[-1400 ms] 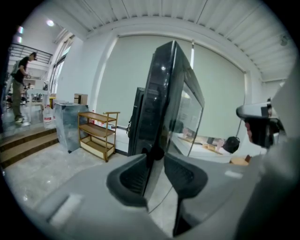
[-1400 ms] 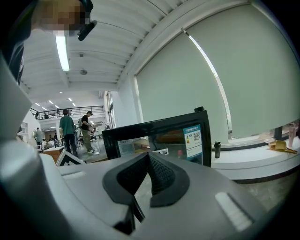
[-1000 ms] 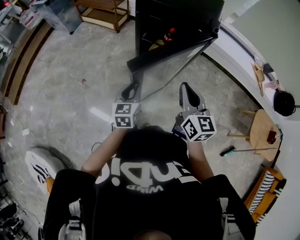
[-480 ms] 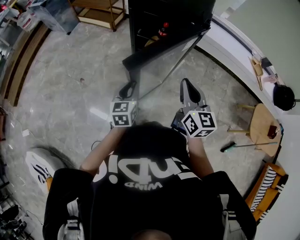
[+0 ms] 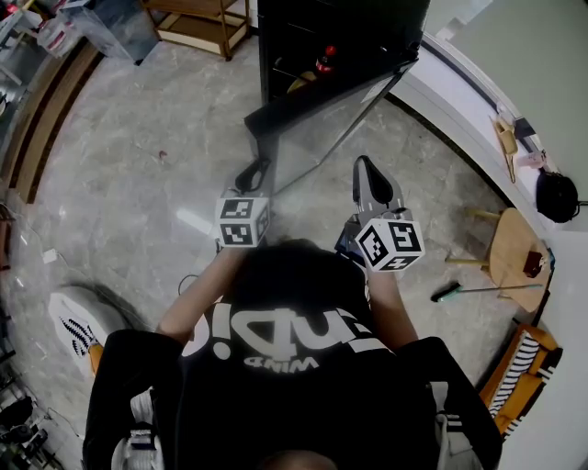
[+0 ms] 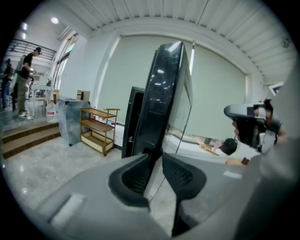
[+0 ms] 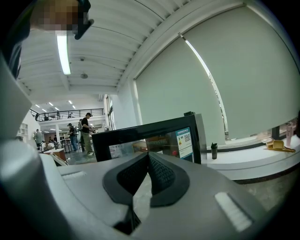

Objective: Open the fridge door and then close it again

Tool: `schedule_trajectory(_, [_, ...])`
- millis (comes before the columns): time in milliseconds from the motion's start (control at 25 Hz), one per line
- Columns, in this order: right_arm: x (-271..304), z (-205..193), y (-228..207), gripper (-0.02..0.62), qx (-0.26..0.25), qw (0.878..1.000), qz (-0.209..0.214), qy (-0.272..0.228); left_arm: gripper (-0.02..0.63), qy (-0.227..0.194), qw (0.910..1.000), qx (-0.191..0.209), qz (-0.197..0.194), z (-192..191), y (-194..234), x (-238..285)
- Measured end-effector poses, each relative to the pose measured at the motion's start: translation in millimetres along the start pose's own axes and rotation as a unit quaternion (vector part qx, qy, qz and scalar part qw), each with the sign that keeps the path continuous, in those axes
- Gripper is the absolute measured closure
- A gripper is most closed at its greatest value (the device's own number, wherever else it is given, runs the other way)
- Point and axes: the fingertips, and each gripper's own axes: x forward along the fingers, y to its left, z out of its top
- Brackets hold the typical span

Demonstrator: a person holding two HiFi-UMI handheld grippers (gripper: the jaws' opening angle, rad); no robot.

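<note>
In front of the person, at twelve o'clock in the head view, the fridge (image 5: 367, 27) stands black and upright with its door (image 5: 317, 128) swung wide open towards them. The hinge is on the one o'clock side and the free edge at eleven o'clock. Inside, a red-capped bottle (image 5: 322, 59) shows on a shelf. The left gripper (image 5: 255, 173) is held out at eleven o'clock from the person's head, its tips just beside the door's free edge. The head view does not show whether they touch it. In the left gripper view the dark door edge rises beyond the tips rather than between them, and the fingers (image 6: 136, 176) stand a narrow gap apart with nothing pinched. The right gripper (image 5: 366, 173) reaches out at one o'clock, facing the door's glass and apart from it. In the right gripper view its fingers (image 7: 164, 176) are pressed together at the tips and hold nothing, and the door's frame crosses the view behind them with a sticker (image 7: 185, 137) on the glass. On the pale stone floor (image 5: 138, 184), a wooden rack (image 5: 197, 23) stands at eleven o'clock beyond the fridge, and a round stool (image 5: 514, 252) at three o'clock, with a brush (image 5: 450, 294) lying near it
</note>
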Motion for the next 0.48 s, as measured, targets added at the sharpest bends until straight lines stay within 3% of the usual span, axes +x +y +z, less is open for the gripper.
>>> schedule_trajectory(480, [33.7, 2.8, 3.8, 0.595, 0.002, 1.000, -0.003, 0.008, 0.506, 0.005, 0.9999, 0.010, -0.005, 17.4, 34.4, 18.9])
